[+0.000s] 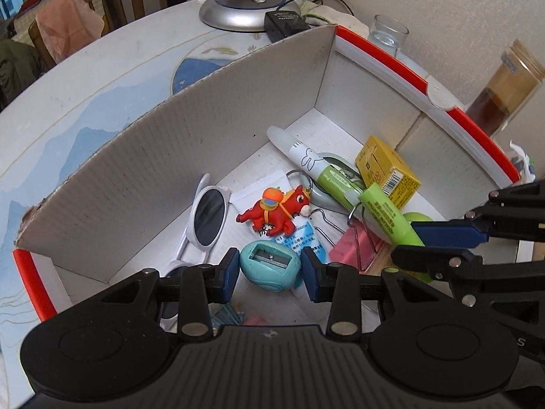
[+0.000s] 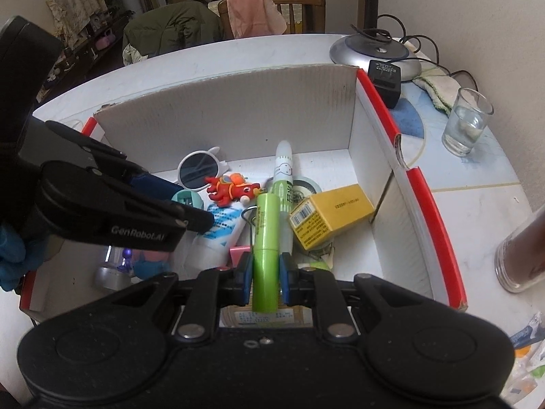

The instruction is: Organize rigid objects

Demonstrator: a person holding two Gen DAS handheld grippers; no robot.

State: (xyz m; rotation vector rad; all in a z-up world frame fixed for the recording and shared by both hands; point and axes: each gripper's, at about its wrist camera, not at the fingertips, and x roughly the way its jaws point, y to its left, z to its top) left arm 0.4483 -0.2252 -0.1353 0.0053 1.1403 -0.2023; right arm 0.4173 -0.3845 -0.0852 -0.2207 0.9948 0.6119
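A white cardboard box [image 1: 190, 143] with red rims holds the objects. My left gripper [image 1: 269, 269] is open around a teal pencil sharpener [image 1: 269, 266], pads on either side with small gaps. My right gripper [image 2: 266, 272] is shut on a green tube [image 2: 266, 238], which also shows in the left wrist view [image 1: 388, 218]. In the box lie a red toy horse keychain [image 1: 276, 211], white sunglasses [image 1: 207, 218], a white-green bunny pen [image 1: 313, 167] and a yellow carton [image 1: 388, 170]. The sharpener shows in the right wrist view [image 2: 187, 199] under the left gripper.
A pink binder clip [image 1: 354, 248] and a printed white tube [image 2: 218, 228] lie on the box floor. Outside stand a lamp base [image 1: 245, 8], a black adapter [image 1: 286, 25], a glass [image 2: 466, 122] and a brown-filled jar [image 1: 504, 88]. A chair with pink cloth [image 2: 255, 10] stands beyond the table.
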